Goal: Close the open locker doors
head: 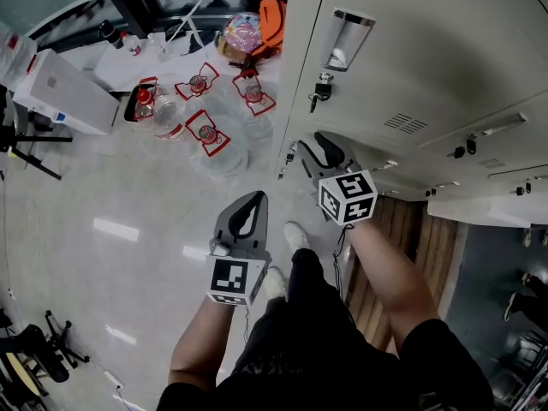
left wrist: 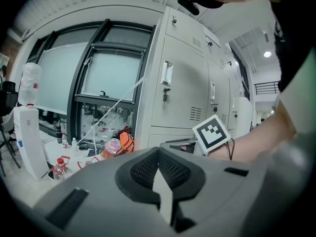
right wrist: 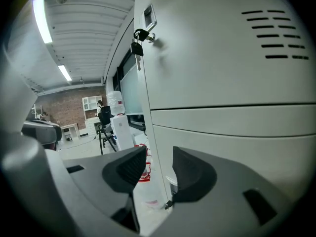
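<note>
Right hand-held gripper [head: 324, 152], open and empty, by the lower locker door [right wrist: 237, 147].
Press flat near its seemingly ajar edge; left hand-held gripper [head: 250, 202] is closed.

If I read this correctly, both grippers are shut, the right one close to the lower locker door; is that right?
Not quite: the left gripper is shut, but the right gripper view shows the right gripper open, close to the lower locker door.
</note>
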{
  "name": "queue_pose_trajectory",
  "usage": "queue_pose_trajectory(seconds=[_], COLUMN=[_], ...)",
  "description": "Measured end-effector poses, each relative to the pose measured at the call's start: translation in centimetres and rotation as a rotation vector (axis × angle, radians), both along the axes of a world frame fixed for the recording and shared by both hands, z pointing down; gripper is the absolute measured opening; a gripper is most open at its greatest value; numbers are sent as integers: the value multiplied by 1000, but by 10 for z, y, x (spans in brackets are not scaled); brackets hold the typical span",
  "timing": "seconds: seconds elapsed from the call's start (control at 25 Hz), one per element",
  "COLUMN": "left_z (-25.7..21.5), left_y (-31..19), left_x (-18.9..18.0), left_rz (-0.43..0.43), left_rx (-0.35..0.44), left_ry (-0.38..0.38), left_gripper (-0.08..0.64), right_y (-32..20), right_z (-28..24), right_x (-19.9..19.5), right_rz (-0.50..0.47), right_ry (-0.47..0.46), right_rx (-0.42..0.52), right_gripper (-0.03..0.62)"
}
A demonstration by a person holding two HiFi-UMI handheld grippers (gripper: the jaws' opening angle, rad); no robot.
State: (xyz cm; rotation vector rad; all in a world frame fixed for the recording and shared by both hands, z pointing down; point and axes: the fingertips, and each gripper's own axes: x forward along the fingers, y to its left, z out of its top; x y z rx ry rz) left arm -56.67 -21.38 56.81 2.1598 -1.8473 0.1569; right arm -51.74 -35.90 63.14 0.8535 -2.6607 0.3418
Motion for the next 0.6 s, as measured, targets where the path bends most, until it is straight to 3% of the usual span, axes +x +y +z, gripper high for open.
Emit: queue_pose_trajectory(seconds=[0.2, 0.28, 0.32, 0.4, 0.6], left_z=[-8, -13, -15, -21, -40], left_y=[11, 17, 20, 27, 45], left_x=[10, 16, 19, 27, 50], left_rz=[24, 38, 45, 61, 114], left_rx=[22, 30, 34, 42, 69], left_ry=[-1, -2, -3, -2, -8], left_gripper=[5, 5, 5, 5, 5], right_y=[17, 25, 29, 38, 70], right_z=[-13, -21, -26, -36, -66], right_x=[16, 27, 33, 45, 84], right_rz=[16, 35, 46, 64, 118], right_ry=[-1, -3, -3, -3, -7], right_rx=[21, 34, 42, 60, 91], right_gripper=[144, 91, 32, 3, 2])
